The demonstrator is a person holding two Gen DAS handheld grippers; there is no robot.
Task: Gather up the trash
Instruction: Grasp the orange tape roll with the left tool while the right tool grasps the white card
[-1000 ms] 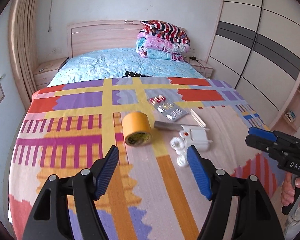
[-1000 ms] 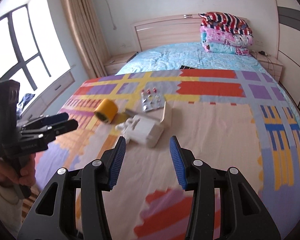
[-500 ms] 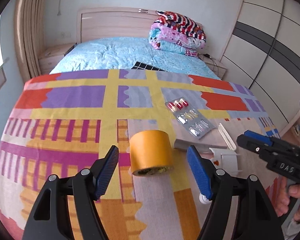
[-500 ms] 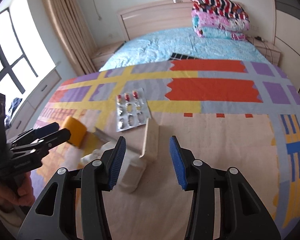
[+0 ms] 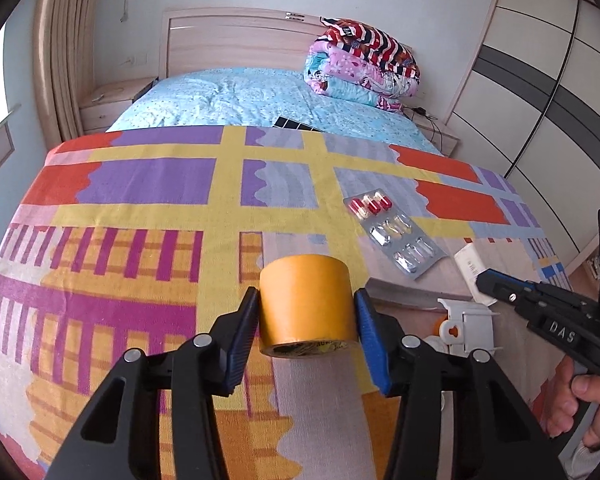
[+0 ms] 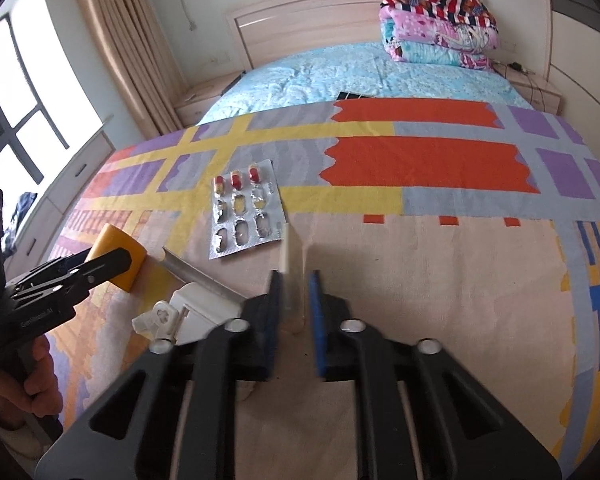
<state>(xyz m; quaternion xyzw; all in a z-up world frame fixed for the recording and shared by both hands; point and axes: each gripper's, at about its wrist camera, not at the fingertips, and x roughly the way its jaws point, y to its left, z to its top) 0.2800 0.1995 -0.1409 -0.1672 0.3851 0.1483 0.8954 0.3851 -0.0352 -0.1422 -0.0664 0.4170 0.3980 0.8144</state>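
On the striped blanket [image 5: 140, 208] lies a yellow tape roll [image 5: 308, 300]. My left gripper [image 5: 306, 320] is shut on it, one pad against each side. It also shows in the right wrist view [image 6: 118, 254]. My right gripper [image 6: 294, 296] is shut on a thin white box [image 6: 292, 264] standing on edge; the box also shows in the left wrist view [image 5: 474, 268]. A pill blister pack [image 6: 244, 210], a grey strip [image 6: 200, 274] and a white plastic piece [image 6: 188, 314] lie between the two grippers.
Folded quilts [image 5: 364, 68] are stacked by the wooden headboard [image 5: 228, 40]. A wardrobe [image 5: 540, 92] stands to the right of the bed, a curtain [image 6: 120, 40] and window to the left. A dark flat object [image 5: 296, 124] lies on the blue sheet.
Both grippers moved forward and closed. The left one closed on the tape roll, the right one on the thin white box.
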